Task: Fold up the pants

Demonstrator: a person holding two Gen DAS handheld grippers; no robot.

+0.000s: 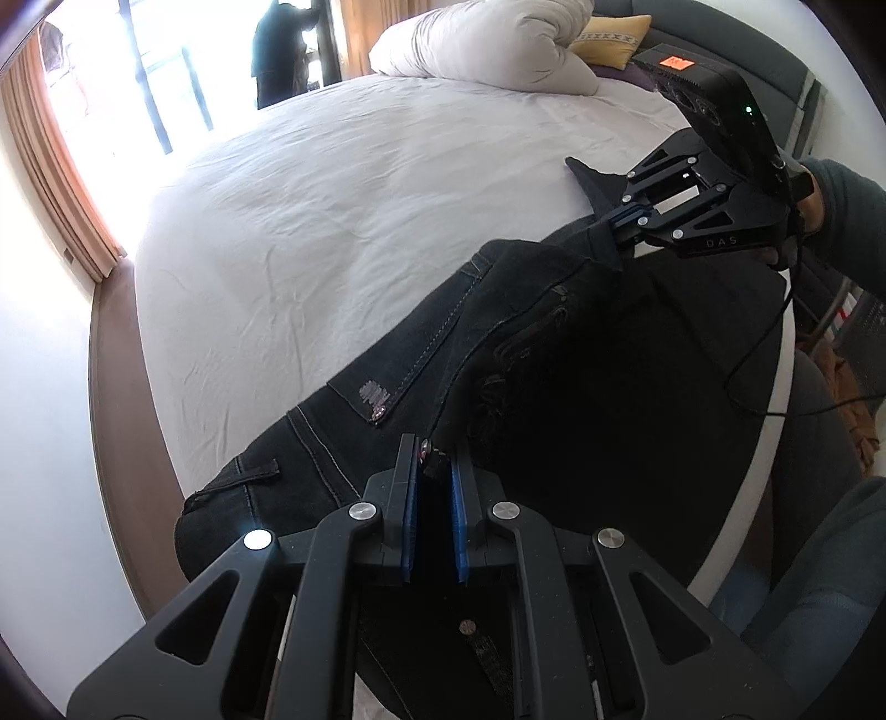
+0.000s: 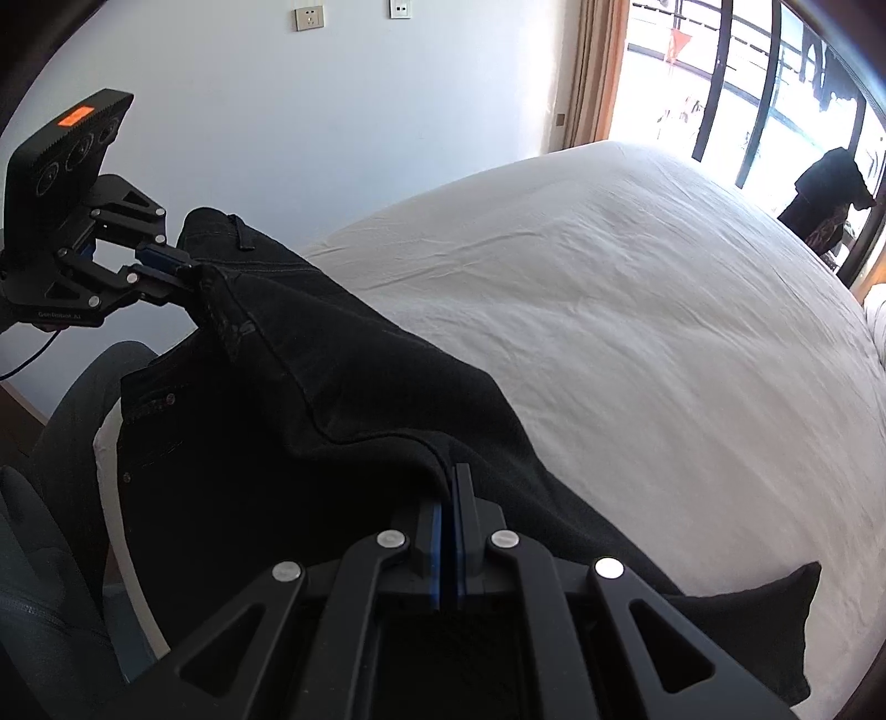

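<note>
L hand-held gripper [image 1: 434, 459]: blue pads [image 1: 408, 498] drawn in on the waistband end of the black pants [image 1: 387, 354], by the fly/button area; a metal stud shows right at the fingertips. Gap betw pads looks narrow w/ denim pinched in it, so judged clamped on fabric.

Pants: dark denim, draped over near edge of the bed [image 1: 332, 194], waist end held up off the sheet betw the two grippers, remainder hanging toward the person's legs. Belt loop and pocket stitching visible on L side. In R wrist view a dark cloth corner lies on the sheet at lower right; prob. a leg end, can't confirm.

R hand-held gripper [image 2: 447, 471]: fingers together on a raised fold/seam of the pants, cloth tenting up to the tips. Clamped.

Beyond: white duvet [image 1: 487, 44] and yellow pillow [image 1: 609, 33] at far end of bed, well apart from the work.

Handling (judgement): denim is soft but heavyish, sags betw grips, not slippery, not fragile. Thick seams and waistband give best hold; thin single-layer pinch may creep. Keep both grips at waistband corners, tension even, then lay flat on bed before folding legs over.
</note>
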